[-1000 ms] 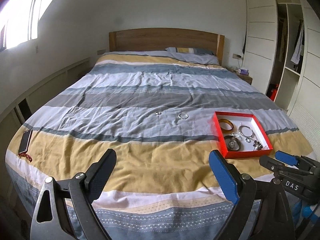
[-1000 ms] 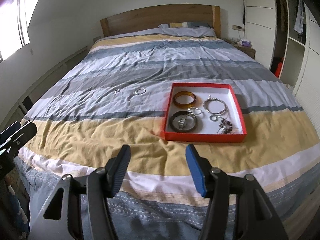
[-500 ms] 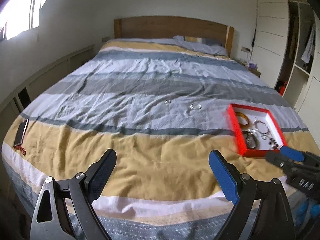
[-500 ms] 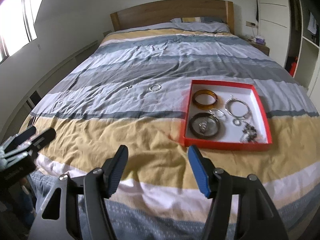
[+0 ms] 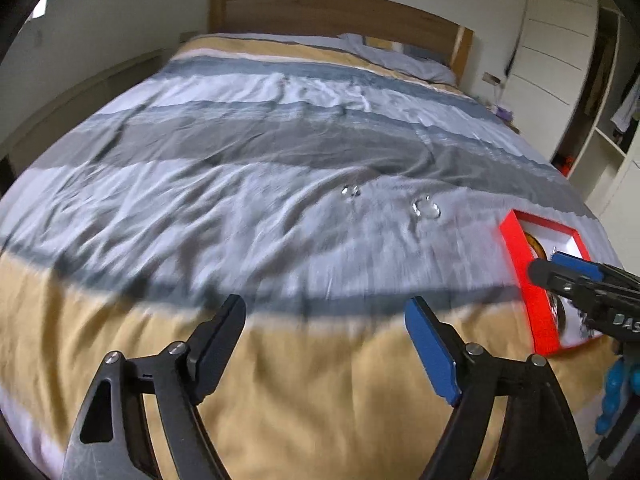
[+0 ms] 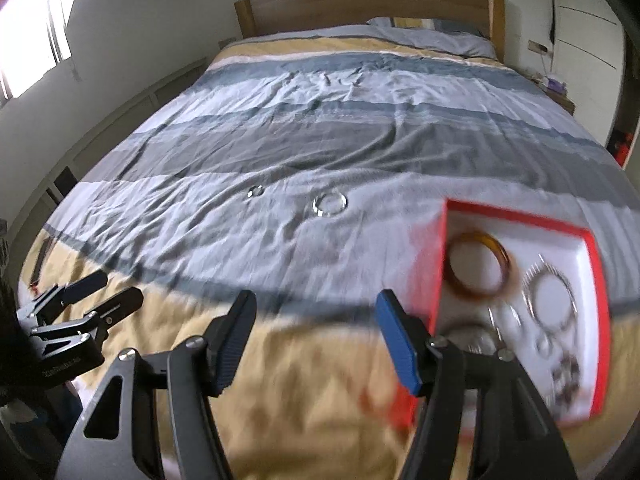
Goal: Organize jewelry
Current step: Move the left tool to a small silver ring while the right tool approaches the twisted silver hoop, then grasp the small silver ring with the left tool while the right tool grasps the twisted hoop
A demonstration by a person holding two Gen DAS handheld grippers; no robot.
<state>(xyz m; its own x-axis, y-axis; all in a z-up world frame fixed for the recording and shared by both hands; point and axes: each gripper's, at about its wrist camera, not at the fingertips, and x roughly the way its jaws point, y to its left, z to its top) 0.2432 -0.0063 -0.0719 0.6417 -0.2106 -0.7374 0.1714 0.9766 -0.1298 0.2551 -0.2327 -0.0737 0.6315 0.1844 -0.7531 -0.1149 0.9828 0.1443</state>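
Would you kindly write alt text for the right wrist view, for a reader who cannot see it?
The right tool, jaws open and empty, hangs over a striped bedspread beside a red tray holding bracelets, including an amber bangle. Two silver rings lie loose on the cover beyond it. The left tool shows at the left edge.

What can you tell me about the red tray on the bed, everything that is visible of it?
The red tray is a shallow rectangular box with bright red walls and a white floor; it looks like cardboard. It lies flat and open on the striped bedcover, across its pale and yellow bands. Inside lie an amber bangle, a silver bracelet, a dark bangle, partly hidden, and smaller blurred pieces. No gripper touches it; two loose rings lie outside it.
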